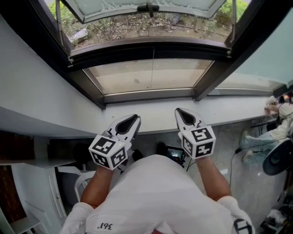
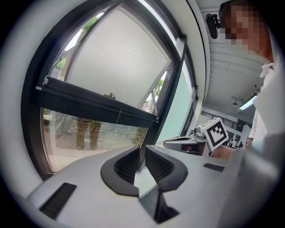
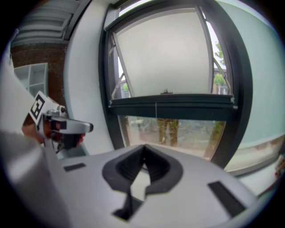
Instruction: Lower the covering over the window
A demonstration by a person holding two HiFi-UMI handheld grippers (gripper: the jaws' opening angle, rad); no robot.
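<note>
Closest to the head camera, the person's white shirt [image 1: 155,192] is filling the lower frame, and both forearms are reaching forward from it. Each hand is holding a gripper by its marker cube, side by side and apart. The left gripper [image 1: 135,120] is pointing toward the window with its jaws standing a thin slit apart and nothing between them. The right gripper [image 1: 178,111] is pointing the same way with its jaw tips pressed together, gripping nothing.

Just beyond both sets of tips, the white sill [image 1: 155,114] is running across the view. Past the sill, the lower pane [image 1: 128,77] is showing clear glass inside a dark frame. A thin cord [image 1: 153,68] is hanging down the middle of that pane, well clear of both grippers. Above it, the dark crossbar [image 1: 114,52] is spanning the window.

Farthest off, a pale panel [image 1: 114,7] with a small handle [image 1: 149,7] is occupying the upper opening. Whether it is glass or fabric cannot be told. Greenery [image 1: 114,28] is showing outside.
</note>
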